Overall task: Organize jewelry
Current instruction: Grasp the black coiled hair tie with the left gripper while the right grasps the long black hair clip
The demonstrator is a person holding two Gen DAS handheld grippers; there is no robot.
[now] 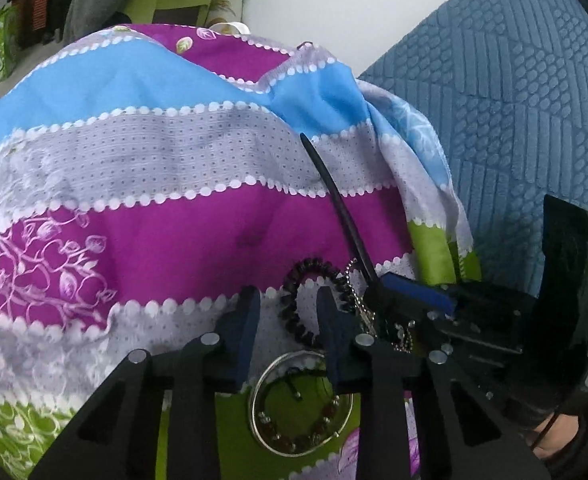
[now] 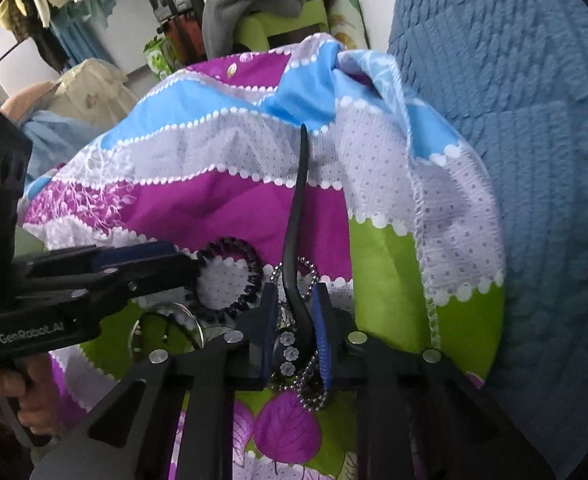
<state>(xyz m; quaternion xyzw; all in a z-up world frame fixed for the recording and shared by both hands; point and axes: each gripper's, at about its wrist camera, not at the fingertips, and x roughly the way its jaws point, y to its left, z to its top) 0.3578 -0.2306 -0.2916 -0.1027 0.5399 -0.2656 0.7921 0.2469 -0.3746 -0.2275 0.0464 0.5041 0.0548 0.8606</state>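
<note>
Jewelry lies bunched on the striped cloth [image 1: 198, 236]: a black coil bracelet [image 1: 313, 268], a ball chain [image 2: 313, 384], a silver bangle [image 1: 262, 420] ringing a beaded bracelet [image 1: 313, 432]. The left gripper [image 1: 290, 316] straddles the coil bracelet's 6 o'clock arc, jaws narrowed but apart, one finger inside the loop. The right gripper [image 2: 294, 320], at the coil's 4 o'clock, is clamped on a black strap [image 2: 299, 200] that runs toward 12 o'clock, with the chain and small flower-shaped beads [image 2: 290, 354] beneath it. The blue quilted cover [image 2: 533, 160] lies at 3 o'clock.
</note>
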